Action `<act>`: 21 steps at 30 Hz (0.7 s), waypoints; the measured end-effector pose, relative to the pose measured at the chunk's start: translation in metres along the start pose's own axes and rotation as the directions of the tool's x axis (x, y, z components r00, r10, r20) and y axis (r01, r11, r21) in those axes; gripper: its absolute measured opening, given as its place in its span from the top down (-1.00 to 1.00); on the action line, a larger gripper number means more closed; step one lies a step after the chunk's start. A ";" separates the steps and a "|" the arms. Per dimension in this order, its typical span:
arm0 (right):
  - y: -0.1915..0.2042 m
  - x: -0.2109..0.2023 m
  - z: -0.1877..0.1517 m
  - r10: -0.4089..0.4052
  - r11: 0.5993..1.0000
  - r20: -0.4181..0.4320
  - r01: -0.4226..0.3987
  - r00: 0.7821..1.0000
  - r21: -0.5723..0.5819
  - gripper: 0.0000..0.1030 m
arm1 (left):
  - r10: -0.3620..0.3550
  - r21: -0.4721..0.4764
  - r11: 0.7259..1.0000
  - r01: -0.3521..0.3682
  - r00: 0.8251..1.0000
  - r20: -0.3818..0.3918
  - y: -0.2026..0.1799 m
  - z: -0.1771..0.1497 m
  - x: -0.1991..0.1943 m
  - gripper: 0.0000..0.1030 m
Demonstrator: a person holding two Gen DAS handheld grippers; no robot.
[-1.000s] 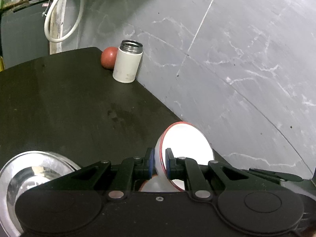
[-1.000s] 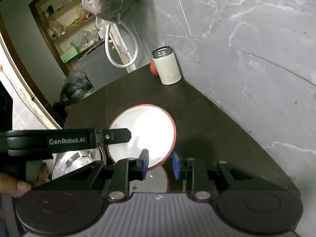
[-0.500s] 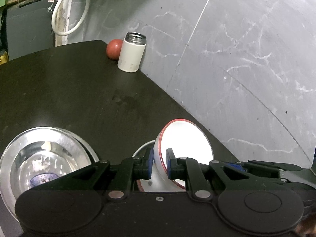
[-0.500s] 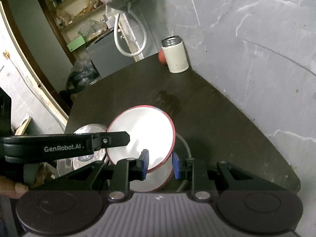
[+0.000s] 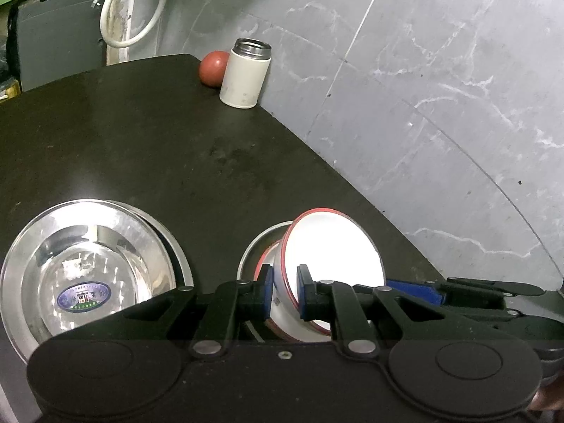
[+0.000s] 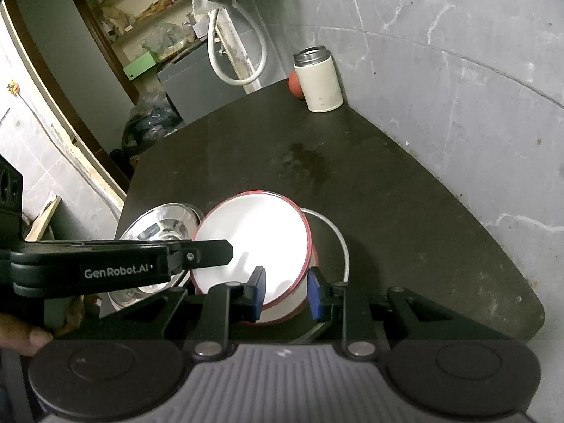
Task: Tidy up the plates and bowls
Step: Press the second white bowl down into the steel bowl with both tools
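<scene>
A white bowl with a red rim (image 5: 335,246) hangs tilted, its rim clamped between the shut fingers of my left gripper (image 5: 284,292). Under it a second red-rimmed white bowl (image 5: 265,259) rests on a steel plate (image 5: 252,248). From the right wrist, the held bowl (image 6: 253,232) faces the camera. My right gripper (image 6: 286,294) stands open astride its near rim, with a wide gap between the blue pads. The lower bowl (image 6: 294,305) and plate (image 6: 340,236) show beneath. Stacked steel bowls (image 5: 88,264) (image 6: 162,225) sit to the left.
A white flask (image 5: 245,74) (image 6: 319,81) and a red ball (image 5: 212,68) (image 6: 295,84) stand at the dark table's far corner by the grey wall (image 5: 440,88). The table's right edge (image 6: 458,194) runs along that wall. A hand (image 6: 17,335) holds the left gripper.
Both cameras have drawn back from the table's far corner, and the steel bowls and the plate now show. The held bowl now sits over the second bowl. The right gripper's gap looks slightly wider.
</scene>
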State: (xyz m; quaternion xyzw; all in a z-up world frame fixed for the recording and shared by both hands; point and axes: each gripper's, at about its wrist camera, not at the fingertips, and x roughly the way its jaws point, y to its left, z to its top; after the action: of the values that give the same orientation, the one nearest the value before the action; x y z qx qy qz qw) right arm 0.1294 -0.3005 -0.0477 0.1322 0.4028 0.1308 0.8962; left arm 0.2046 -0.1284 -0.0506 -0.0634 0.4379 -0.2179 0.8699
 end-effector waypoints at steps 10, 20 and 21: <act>-0.001 0.006 0.003 0.011 1.000 -0.020 -0.011 1.000 0.000 0.44 | 0.012 -0.017 1.000 -0.013 1.000 -0.020 0.000 0.000 0.006 0.72; -0.004 0.010 0.002 0.017 1.000 -0.036 -0.016 0.999 0.012 0.43 | 0.014 -0.027 1.000 -0.015 1.000 -0.025 -0.002 0.001 0.011 0.72; -0.004 0.010 0.003 0.017 1.000 -0.036 -0.016 0.999 0.012 0.43 | 0.016 -0.025 1.000 -0.017 1.000 -0.025 -0.002 0.001 0.012 0.72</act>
State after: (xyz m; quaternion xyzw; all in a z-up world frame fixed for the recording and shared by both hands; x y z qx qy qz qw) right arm 0.1382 -0.3012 -0.0543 0.1385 0.4187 0.1381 0.8868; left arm 0.2108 -0.1356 -0.0576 -0.0681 0.4519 -0.2060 0.8653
